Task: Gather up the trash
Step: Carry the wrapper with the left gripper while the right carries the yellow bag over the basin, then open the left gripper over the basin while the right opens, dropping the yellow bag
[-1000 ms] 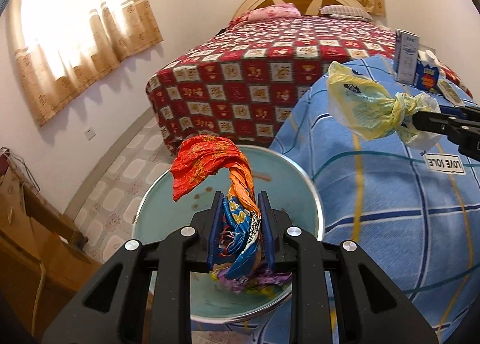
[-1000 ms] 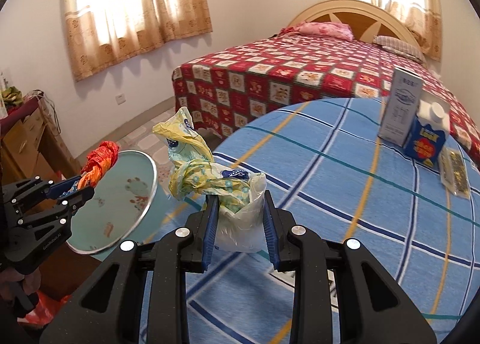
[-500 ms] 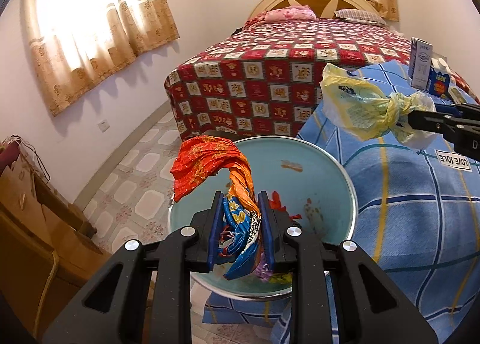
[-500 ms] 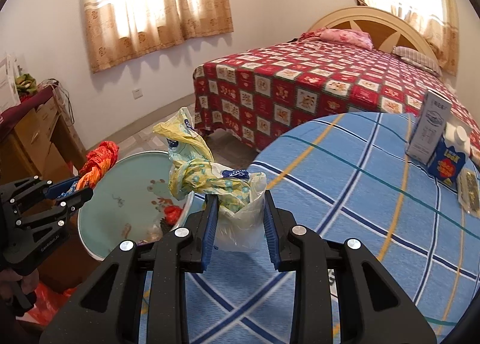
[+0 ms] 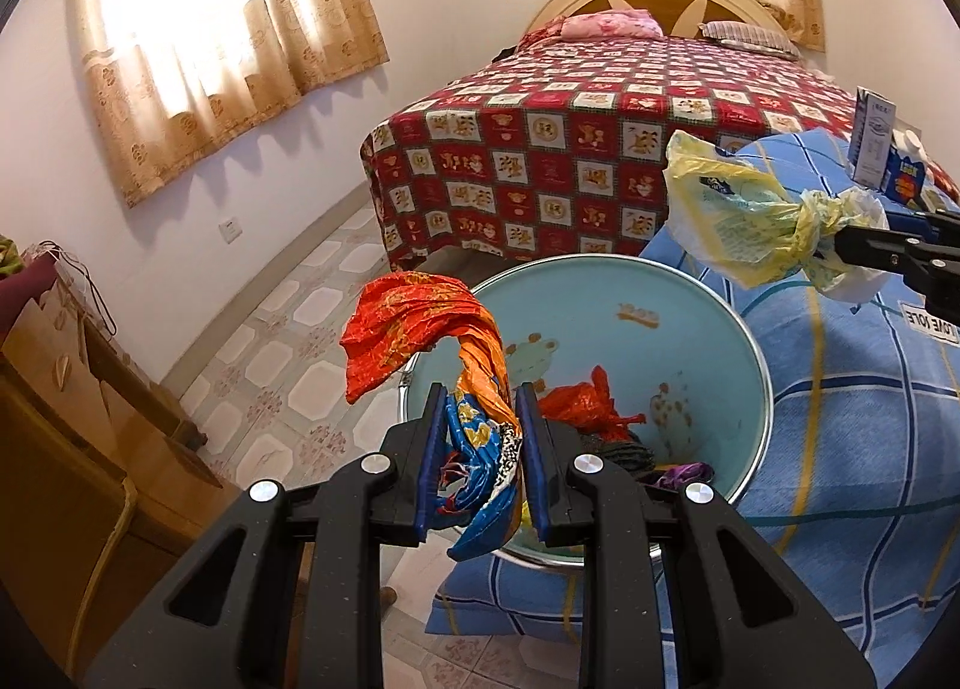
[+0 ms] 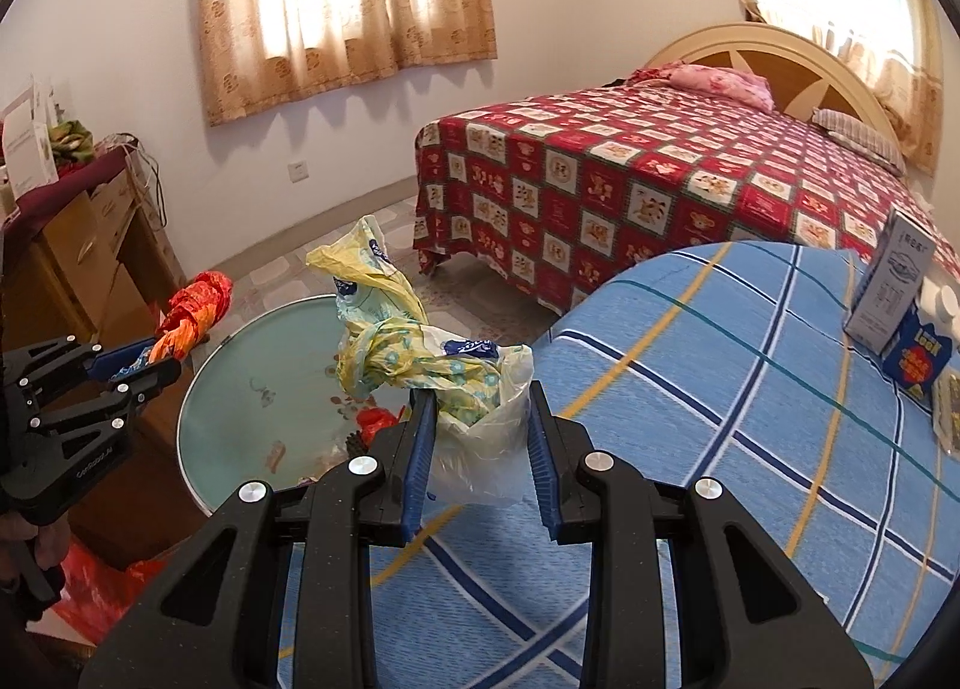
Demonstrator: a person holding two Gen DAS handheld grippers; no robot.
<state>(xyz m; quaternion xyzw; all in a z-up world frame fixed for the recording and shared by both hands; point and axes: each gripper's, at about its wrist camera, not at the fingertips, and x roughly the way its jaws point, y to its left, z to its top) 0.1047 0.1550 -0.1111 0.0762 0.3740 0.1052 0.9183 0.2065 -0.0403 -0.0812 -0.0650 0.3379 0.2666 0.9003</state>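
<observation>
At the far left stands a wooden cabinet (image 6: 78,245) against the wall, with a dark red cloth and some papers on its top. On the floor just below it lies a red plastic bag (image 6: 102,581).

Next comes the left tongs (image 5: 480,437). Its blue pads are closed on a twisted orange and blue wrapper (image 5: 468,389), whose orange end stands up and bends to the left above the pads. This wrapper hangs over the near rim of the light blue bin (image 5: 744,341). The bin is round, with a metal rim and cartoon pictures on its inner wall. It stands on the tiled floor (image 5: 288,341), touching the edge of the blue checked bed (image 6: 750,389). At its bottom some trash already lies, among it a crumpled red wrapper (image 5: 585,407).

Further right, the right tongs (image 6: 480,425) grips a knotted yellow plastic bag (image 6: 408,353), together with a piece of clear white plastic. The bag is in the air, above the border between the bin and the blue checked bed.

Behind them is a second bed with a red patterned cover (image 6: 660,173) and a pink pillow (image 6: 720,80).

At the right, on the blue checked bed, a white carton (image 6: 894,281) stands upright, and a small blue box (image 6: 918,359) is touching it.
</observation>
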